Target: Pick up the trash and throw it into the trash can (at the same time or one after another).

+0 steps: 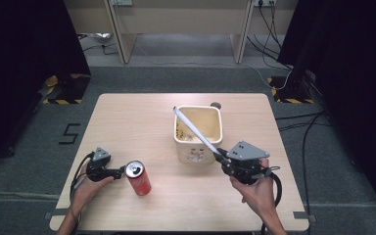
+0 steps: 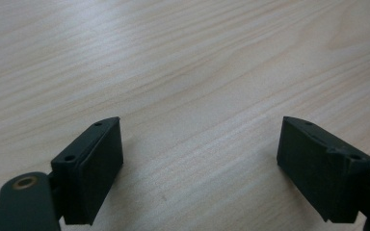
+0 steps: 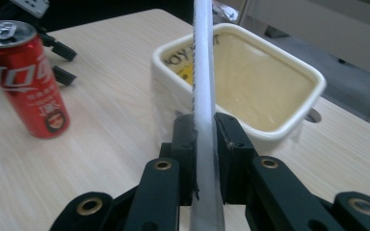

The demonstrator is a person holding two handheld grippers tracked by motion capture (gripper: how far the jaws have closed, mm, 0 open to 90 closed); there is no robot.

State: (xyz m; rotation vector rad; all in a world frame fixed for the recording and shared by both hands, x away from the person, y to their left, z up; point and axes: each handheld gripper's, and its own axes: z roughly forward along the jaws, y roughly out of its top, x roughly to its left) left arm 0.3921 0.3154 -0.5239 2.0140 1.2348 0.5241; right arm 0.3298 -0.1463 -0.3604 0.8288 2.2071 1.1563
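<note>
Right gripper (image 3: pixel 204 159): fingers are clamping a white wrapped straw (image 3: pixel 203 86), which is running up from between them over the cream tub (image 3: pixel 289 130). Left gripper (image 2: pixel 200 168): fingers are standing wide, gripping nothing, bare tabletop (image 2: pixel 188 72) between them; red can (image 1: pixel 138 177) sitting just beyond their tips.

Grey carpet floor (image 1: pixel 29 161) surrounds the light wooden bench (image 1: pixel 127 117); pale desks (image 1: pixel 176 24) at twelve o'clock, black curtains (image 1: pixel 24 39) flanking.
</note>
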